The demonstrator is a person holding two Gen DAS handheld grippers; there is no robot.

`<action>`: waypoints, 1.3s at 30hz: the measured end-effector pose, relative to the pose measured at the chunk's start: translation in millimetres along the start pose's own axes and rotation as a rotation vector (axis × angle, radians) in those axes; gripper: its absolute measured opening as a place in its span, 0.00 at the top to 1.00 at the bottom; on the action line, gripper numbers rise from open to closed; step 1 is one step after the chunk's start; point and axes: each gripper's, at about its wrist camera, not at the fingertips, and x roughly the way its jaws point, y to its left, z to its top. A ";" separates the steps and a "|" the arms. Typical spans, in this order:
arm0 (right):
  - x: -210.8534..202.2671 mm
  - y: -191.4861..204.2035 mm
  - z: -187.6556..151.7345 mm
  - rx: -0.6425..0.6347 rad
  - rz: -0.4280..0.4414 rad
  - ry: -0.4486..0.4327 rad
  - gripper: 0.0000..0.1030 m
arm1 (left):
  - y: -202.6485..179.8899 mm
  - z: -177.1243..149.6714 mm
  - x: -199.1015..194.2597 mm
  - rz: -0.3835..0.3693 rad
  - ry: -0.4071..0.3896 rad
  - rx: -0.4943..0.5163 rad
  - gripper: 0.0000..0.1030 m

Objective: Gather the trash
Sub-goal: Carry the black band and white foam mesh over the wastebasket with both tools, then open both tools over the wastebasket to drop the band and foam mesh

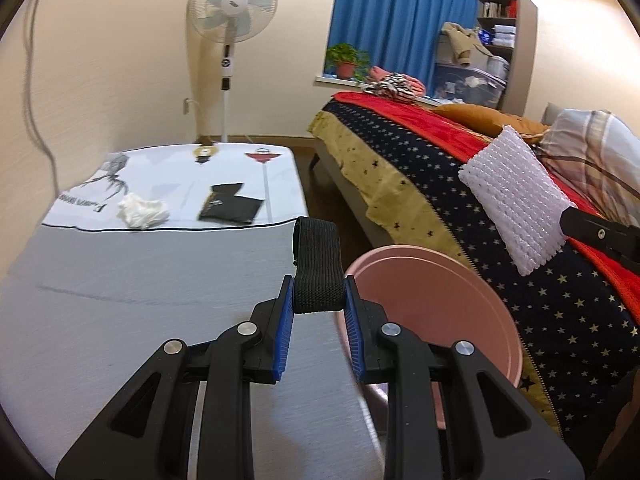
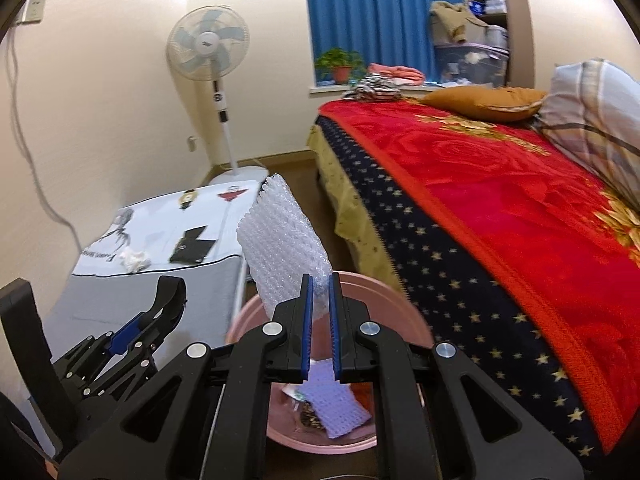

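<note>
A bedroom: a low table (image 1: 160, 280) with a grey top and a printed white cloth (image 1: 172, 176) at its far end stands ahead and left of the left gripper (image 1: 319, 300). On that cloth, well beyond the fingertips, lie a crumpled white tissue (image 1: 142, 210) and a flat black packet (image 1: 230, 208). A pedestal fan (image 1: 232, 4) stands against the cream wall behind the table, with a blue curtain (image 1: 400, 20) to its right. A bed with a red blanket (image 2: 500, 184) over a star-patterned cover runs along the right of both grippers.

The left gripper is clamped narrowly on a folded black elastic band (image 1: 318, 276), which stands up between its blue pads. Just right of and below it sits a pink bin (image 1: 432, 300). The right gripper (image 2: 319, 320) pinches, nearly closed, a white sheet of bubble wrap (image 2: 284, 236) above the bin, which holds some scraps
</note>
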 end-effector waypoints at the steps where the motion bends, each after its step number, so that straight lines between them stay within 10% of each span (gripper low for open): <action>1: 0.5 -3.8 0.6 0.005 -0.016 0.002 0.92 | -2.7 0.4 1.6 -0.007 0.001 0.005 0.77; 26: 24.1 -35.9 -4.6 0.090 -0.116 0.069 0.92 | -42.7 -7.5 37.7 -0.126 0.073 0.036 0.77; 32: 27.0 -41.6 -6.4 0.122 -0.150 0.072 0.54 | -45.7 -10.3 43.2 -0.156 0.094 0.037 0.60; 39: 26.2 -41.2 -8.6 0.130 -0.145 0.065 0.53 | -36.1 -8.5 39.3 -0.130 0.077 0.021 0.60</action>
